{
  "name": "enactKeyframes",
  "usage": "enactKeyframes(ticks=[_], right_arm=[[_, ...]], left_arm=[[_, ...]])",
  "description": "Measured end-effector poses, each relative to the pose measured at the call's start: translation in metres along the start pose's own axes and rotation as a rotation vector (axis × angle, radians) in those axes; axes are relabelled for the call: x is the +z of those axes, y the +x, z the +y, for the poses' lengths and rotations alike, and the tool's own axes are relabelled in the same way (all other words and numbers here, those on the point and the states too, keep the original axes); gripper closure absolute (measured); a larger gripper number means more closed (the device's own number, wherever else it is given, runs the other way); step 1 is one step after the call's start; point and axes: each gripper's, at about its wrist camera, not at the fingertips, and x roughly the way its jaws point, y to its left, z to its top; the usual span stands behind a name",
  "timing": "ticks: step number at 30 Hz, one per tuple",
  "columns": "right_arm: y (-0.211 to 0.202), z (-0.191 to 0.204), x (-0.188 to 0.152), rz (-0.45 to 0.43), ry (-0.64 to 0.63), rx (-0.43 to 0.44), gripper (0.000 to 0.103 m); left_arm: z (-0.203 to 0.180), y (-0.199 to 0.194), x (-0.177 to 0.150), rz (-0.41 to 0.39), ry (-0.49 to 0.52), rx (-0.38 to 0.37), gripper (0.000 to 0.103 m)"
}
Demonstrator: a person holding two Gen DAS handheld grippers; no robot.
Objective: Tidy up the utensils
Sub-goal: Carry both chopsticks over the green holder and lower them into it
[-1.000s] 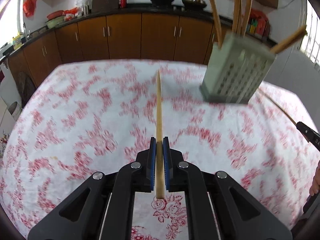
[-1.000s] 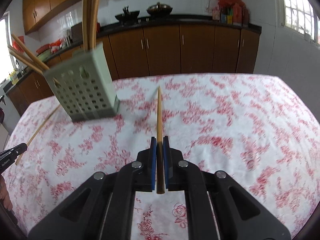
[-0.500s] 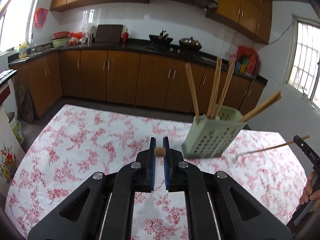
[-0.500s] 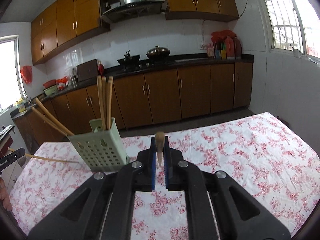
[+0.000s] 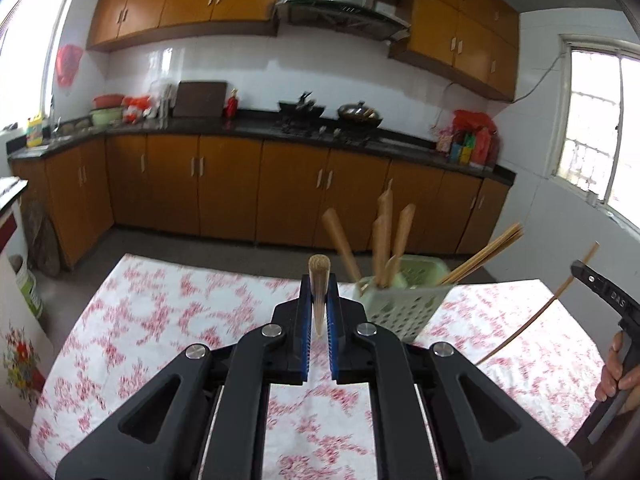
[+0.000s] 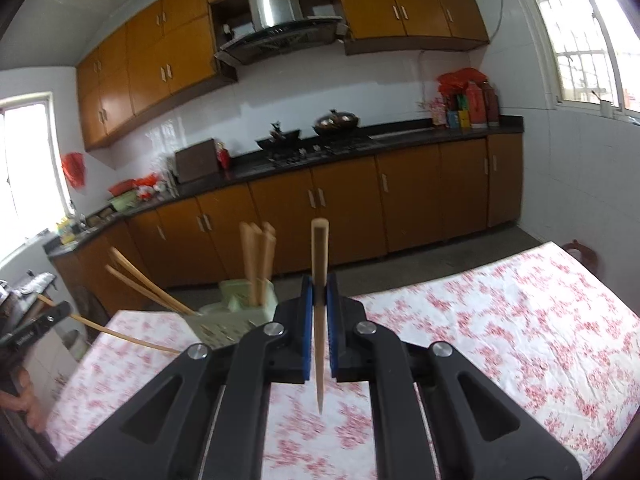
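My left gripper [image 5: 319, 300] is shut on a wooden chopstick [image 5: 319, 280], its blunt end pointing up towards the camera. My right gripper [image 6: 319, 300] is shut on another wooden chopstick [image 6: 319, 264], held upright with the tip pointing down. A pale green perforated utensil holder [image 5: 404, 304] stands on the table ahead of the left gripper, to its right, with several chopsticks [image 5: 386, 240] in it. In the right wrist view the holder [image 6: 236, 314] is left of my gripper. Each gripper and its chopstick shows at the edge of the other view.
The table has a white cloth with red flowers [image 5: 160, 312]. Brown kitchen cabinets [image 5: 224, 184] and a dark counter with woks line the far wall. A window [image 5: 596, 128] is on the right. A chair back [image 6: 578, 250] stands by the table's far right corner.
Both grippers have tilted up from looking down at the table to looking level across it. The held chopsticks have swung from flat to upright. The holder now sits lower in both views.
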Motion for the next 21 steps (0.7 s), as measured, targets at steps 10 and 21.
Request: enactKeyframes(ticks=[10,21], right_arm=[[-0.028,0.044,0.056,-0.113,-0.027,0.134,0.096],[-0.012,0.077,0.083,-0.178,-0.078,0.140,0.096]], left_arm=[[-0.044,-0.030,0.044,-0.056,0.045,-0.131,0.096],[-0.075,-0.014,0.091,-0.202,0.055,-0.098,0.096]])
